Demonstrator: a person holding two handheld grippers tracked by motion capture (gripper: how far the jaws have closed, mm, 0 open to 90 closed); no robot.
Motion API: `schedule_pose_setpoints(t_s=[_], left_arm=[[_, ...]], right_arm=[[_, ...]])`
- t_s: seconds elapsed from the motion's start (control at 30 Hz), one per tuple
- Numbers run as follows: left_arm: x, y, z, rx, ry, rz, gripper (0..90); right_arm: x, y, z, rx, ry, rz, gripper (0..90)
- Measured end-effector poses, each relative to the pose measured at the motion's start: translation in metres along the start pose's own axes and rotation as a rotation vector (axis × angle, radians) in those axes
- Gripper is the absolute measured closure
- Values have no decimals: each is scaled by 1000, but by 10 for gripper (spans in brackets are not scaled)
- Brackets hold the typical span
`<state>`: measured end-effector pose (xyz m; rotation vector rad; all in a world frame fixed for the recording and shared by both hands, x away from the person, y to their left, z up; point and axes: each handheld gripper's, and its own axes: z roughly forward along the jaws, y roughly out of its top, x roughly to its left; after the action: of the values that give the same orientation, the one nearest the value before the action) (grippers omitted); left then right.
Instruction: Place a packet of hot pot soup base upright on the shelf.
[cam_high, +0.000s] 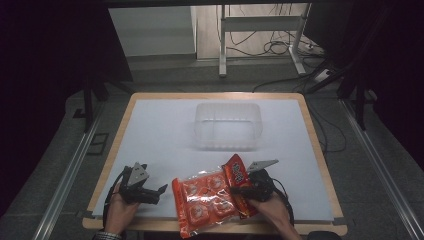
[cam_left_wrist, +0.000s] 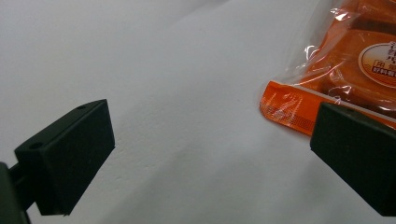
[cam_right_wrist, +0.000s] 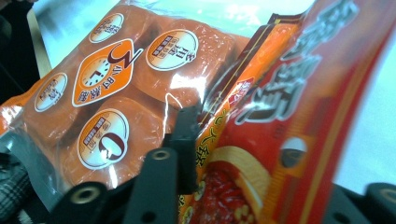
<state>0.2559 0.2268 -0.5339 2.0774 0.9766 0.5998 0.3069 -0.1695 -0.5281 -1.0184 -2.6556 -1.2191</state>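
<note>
Right gripper (cam_high: 239, 190), lower centre of the high view: the jaws are closed on the edge of a red snack packet (cam_high: 240, 180), with one black pad seen in the right gripper view pressed against the film (cam_right_wrist: 280, 140) where it overlaps the neighbouring bag. That neighbour, an orange four-pack of round cakes in clear wrap (cam_high: 205, 197), lies flat at the bottom centre of the frame, touching the red packet along its right side.

Left gripper (cam_high: 150, 194), lower left: jaws wide apart and holding nothing, resting over the white mat (cam_high: 160, 130); in the left gripper view the corner of the four-pack (cam_left_wrist: 289, 105) lies just beyond the right-hand jaw.

A clear plastic tub (cam_high: 228, 125) stands in the upper middle, well apart from both bags.

For a sound lift, the grip probably needs to sit on the red packet's sealed border alone. If the four-pack's wrap is pinched too, both bags would rise together. The free gripper could steady the four-pack.
</note>
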Motion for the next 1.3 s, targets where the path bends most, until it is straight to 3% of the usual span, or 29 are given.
schedule_pose_setpoints(t_s=[0.1, 0.27, 0.47, 0.53, 0.77, 0.93, 1.07, 1.1, 1.3], left_arm=[[0, 0, 0, -3, 0, 2, 0], [0, 0, 0, -6, 2, 2, 0], [0, 0, 0, -5, 3, 6, 0], [0, 0, 0, -6, 5, 5, 0], [0, 0, -1, -7, 7, 2, 0], [1, 0, -1, -9, 15, -1, 0], [3, 0, -3, -23, 22, -19, 0], [3, 0, -3, -29, 27, -27, 0], [3, 0, -3, -27, 29, -25, 0]], right_arm=[[-1, 2, -1, 19, 17, 25, 853], [-1, 3, -4, 15, 31, 48, 892], [12, 11, -10, 18, -25, -54, 893], [15, 13, -14, 7, -25, -63, 893], [22, 24, -28, -51, 4, -72, 893], [27, 34, -35, -64, 28, -75, 894], [31, 45, -43, -76, 70, -58, 893], [32, 50, -47, -80, 103, -42, 894], [38, 66, -58, -71, 143, -59, 894]])
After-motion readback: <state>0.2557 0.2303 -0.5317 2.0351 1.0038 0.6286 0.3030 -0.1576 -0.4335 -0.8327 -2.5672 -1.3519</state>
